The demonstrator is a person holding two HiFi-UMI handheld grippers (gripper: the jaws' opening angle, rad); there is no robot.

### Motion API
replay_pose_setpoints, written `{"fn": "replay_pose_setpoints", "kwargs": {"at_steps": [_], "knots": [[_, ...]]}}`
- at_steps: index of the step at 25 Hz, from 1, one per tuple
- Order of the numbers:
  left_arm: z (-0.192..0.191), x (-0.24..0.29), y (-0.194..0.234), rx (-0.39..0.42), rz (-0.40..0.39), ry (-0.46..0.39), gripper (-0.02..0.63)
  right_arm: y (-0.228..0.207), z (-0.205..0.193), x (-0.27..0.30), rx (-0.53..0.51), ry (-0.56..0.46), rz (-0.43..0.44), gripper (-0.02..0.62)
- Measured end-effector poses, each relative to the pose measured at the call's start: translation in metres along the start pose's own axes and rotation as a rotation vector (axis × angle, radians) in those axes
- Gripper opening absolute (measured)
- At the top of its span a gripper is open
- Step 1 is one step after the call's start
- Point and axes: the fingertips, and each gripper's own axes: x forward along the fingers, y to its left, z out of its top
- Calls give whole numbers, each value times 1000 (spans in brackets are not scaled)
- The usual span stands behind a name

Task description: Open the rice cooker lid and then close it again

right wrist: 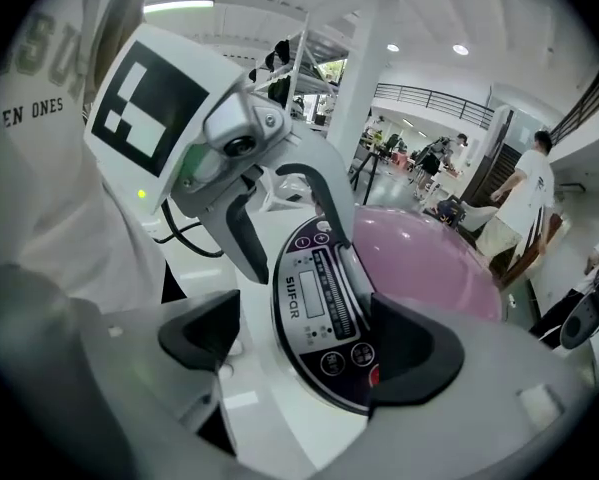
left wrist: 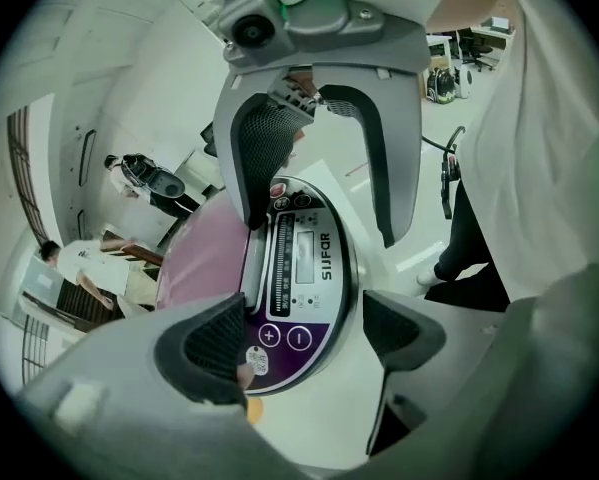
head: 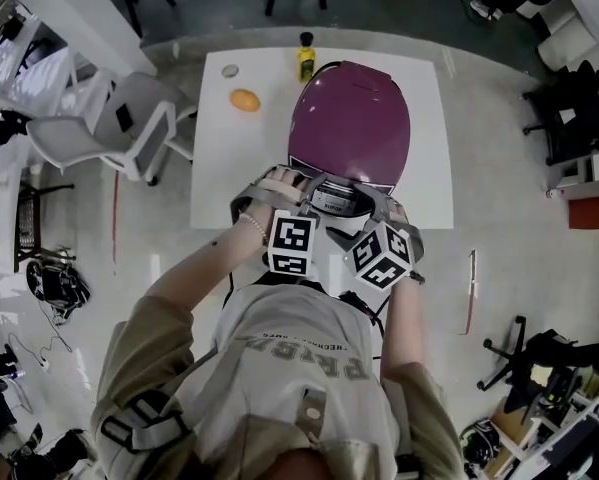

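Observation:
The rice cooker stands on the white table (head: pixel 219 168), its purple lid (head: pixel 349 118) down. Both grippers hover over its front control panel (head: pixel 334 200), tips close together and facing each other. My left gripper (head: pixel 301 196) is open; in the left gripper view its pads (left wrist: pixel 214 343) straddle the dark panel (left wrist: pixel 304 268) without touching it, the pink lid (left wrist: pixel 204 258) to their left. My right gripper (head: pixel 374 213) is open too; its fingers (right wrist: pixel 414 353) frame the panel (right wrist: pixel 324 308) with the lid (right wrist: pixel 429 253) beyond. Each gripper view shows the other gripper above the panel.
Behind the cooker on the table are a yellow bottle (head: pixel 305 58), an orange round object (head: pixel 244 99) and a small grey disc (head: pixel 230 70). A white chair (head: pixel 129 118) stands left of the table. The person's body is against the table's near edge.

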Motion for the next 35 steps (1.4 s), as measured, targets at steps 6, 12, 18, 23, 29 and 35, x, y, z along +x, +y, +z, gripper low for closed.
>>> {"fn": "replay_pose_setpoints", "kwargs": {"at_steps": [6,12,18,23,29,35], "knots": [[0,2,-2,12,1,18,382,-2,-1,1,18,18,-3,382],[-1,3,-3,29,-2,48,380,0,-3,2,11,58,19,382],[-1,0,-4,-7,-7,33,380,5,1,2,43,34,29,401],[0,-1,-5,-27,-24,29,379,7,2,2,73,16,39,416],[0,0,-1,-28,-20,25,379,3,5,2,106,-15,35,426],[3,0,0,-64,-34,-8,376,4,4,0,95,-38,59,426]]}}
